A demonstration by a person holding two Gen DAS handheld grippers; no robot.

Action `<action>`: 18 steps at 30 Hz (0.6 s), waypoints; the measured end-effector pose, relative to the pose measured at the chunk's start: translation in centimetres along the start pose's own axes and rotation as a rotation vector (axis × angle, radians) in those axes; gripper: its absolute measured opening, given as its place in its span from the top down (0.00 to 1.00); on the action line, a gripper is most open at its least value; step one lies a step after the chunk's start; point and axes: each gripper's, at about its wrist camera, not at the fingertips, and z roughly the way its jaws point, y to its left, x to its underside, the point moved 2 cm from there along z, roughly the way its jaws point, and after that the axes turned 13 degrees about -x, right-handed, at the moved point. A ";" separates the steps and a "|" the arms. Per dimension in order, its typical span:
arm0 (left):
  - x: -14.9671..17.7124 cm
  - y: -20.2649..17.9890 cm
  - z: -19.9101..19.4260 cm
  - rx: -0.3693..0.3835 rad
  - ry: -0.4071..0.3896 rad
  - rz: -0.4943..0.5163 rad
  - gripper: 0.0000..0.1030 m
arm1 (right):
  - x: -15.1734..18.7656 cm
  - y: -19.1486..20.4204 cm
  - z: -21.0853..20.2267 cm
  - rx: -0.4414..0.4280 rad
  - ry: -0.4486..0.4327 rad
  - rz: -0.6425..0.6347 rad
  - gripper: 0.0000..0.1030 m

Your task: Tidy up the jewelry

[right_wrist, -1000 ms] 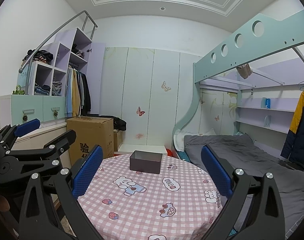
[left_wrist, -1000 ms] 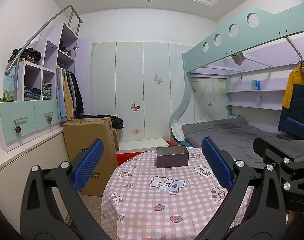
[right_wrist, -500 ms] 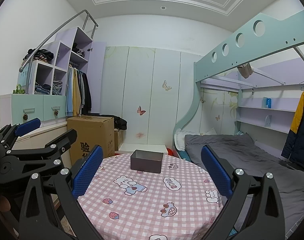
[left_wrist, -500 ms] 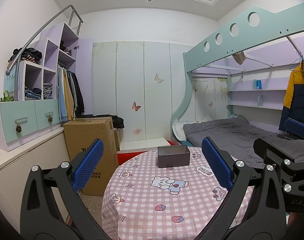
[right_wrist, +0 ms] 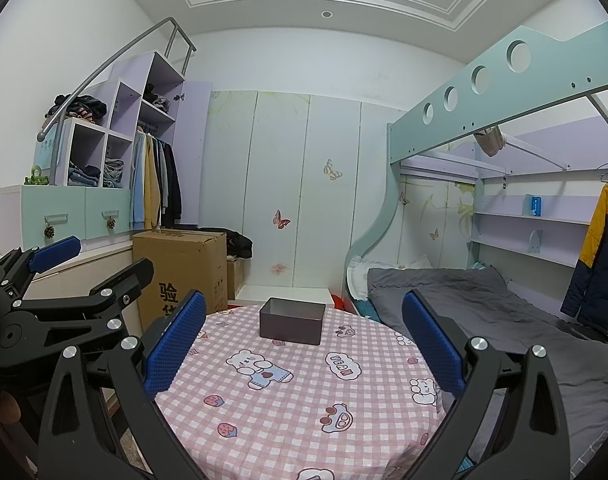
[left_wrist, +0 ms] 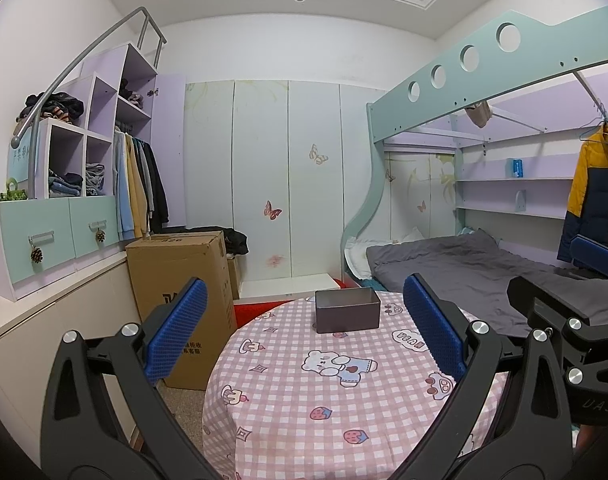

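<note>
A matt grey box [left_wrist: 347, 309] sits on checked cloth [left_wrist: 336, 396]; the cardboard carton [left_wrist: 180, 276] looks dull brown.

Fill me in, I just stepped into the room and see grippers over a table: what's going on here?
A person holds a two-finger gripper in each hand above a round table with a pink checked cloth. The left gripper and the right gripper are both open and hold nothing. An open grey box sits toward the far side of the table, untouched. No jewelry is visible in either view, so the organizing doesn't appear to have started.
</note>
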 end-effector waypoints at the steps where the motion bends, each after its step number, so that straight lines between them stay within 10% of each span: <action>1: 0.0 -0.1 -0.1 0.000 -0.001 -0.001 0.06 | 0.0 0.0 0.0 -0.001 -0.001 0.000 0.08; 18: 0.5 0.0 0.1 -0.001 0.007 0.004 0.06 | 0.4 -0.4 0.2 0.003 0.007 0.001 0.08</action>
